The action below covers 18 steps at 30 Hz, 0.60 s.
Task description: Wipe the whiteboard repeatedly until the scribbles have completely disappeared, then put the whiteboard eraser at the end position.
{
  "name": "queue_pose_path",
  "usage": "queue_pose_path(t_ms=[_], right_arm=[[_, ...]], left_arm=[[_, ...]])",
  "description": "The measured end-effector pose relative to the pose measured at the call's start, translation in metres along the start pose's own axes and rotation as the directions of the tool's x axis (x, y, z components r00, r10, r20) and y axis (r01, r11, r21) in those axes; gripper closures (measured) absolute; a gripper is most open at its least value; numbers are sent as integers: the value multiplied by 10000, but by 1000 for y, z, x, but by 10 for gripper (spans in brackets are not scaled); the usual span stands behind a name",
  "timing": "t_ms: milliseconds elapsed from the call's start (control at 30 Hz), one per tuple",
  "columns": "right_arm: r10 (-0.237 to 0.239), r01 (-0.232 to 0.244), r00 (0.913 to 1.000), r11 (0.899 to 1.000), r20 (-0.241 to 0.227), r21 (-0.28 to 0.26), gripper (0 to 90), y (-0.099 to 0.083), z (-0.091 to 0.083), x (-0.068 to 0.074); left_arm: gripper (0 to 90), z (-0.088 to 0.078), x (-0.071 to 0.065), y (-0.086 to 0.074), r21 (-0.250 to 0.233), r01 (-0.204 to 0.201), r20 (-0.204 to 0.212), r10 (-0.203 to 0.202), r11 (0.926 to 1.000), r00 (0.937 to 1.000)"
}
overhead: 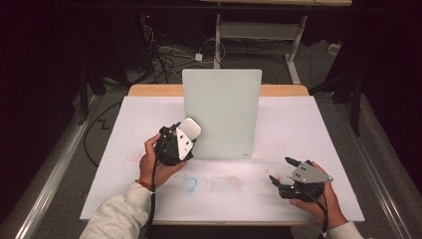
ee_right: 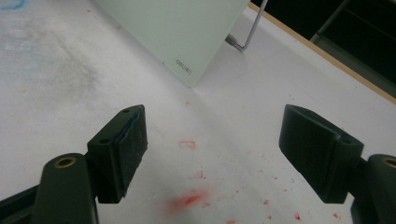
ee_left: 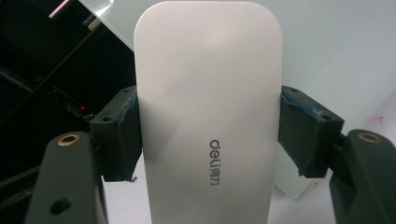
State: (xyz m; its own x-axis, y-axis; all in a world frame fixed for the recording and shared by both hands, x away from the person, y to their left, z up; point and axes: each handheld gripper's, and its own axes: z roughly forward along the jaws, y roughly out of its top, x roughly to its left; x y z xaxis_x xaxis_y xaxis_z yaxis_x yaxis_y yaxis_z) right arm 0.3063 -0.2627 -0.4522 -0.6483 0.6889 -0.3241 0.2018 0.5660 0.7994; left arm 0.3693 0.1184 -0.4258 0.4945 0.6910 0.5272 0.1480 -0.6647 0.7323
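The left gripper (overhead: pixel 186 133) sits left of centre on the counter (overhead: pixel 298 124), raised, jaws clamped on a white eraser (ee_left: pixel 208 112) w/ rounded corners and grey "deli" lettering. In the left gripper view both pads press the eraser's long sides near mid-length; its upper end sticks out well past the jaws. From the high view the eraser's tip (overhead: pixel 189 127) meets the lower left edge of the whiteboard (overhead: pixel 221 112) — touching or just short, can't tell.

The whiteboard stands upright, tilted back on a thin metal leg (ee_right: pixel 252 25), near the counter's middle, its bottom edge resting on the white surface. Its face is blank apart from small print at the lower right corner.

The right gripper (overhead: pixel 283 174) is low at the front right of the counter, held by the right hand (overhead: pixel 318 201), jaws spread wide w/ nothing between them — bare counter shows in the gap in the right gripper view. It is well apart from the whiteboard's bottom right corner; open surface lies between.

Marks on the counter: a blue scribble (overhead: pixel 190 184) and a grey smudge (overhead: pixel 224 183) in front of the whiteboard, red specks (ee_right: pixel 191 198) under the right gripper.

Open room: wide bare strips left and right of the whiteboard, a narrower band along the front edge. A wood edge (overhead: pixel 149 90) shows at the back; cables (overhead: pixel 164 57) lie on the floor beyond.
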Motion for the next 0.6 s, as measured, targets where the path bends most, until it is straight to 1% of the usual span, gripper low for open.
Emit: queue_pose_path(t_ms=[367,467,500,533,600], right_arm=[[-9,8,10000,10000,-89,-44,241,2,3,0],[-43,43,9999,10000,-103,-25,241,2,3,1],[7,-7,9999,10000,-119,-33,241,2,1,2],[-66,66,9999,10000,-102,-51,241,1,1,2],[-62,61,9999,10000,-101,-38,241,0,0,2]], left_arm=[[289,-13,6,2,-172,68,263,-63,9998,9996],[289,-18,9,3,-249,158,482,-146,9996,9987],[289,-20,11,4,-294,125,713,-104,9995,9974],[289,-20,11,4,-294,125,713,-104,9995,9974],[289,-23,12,7,-346,42,1067,-5,9994,9943]])
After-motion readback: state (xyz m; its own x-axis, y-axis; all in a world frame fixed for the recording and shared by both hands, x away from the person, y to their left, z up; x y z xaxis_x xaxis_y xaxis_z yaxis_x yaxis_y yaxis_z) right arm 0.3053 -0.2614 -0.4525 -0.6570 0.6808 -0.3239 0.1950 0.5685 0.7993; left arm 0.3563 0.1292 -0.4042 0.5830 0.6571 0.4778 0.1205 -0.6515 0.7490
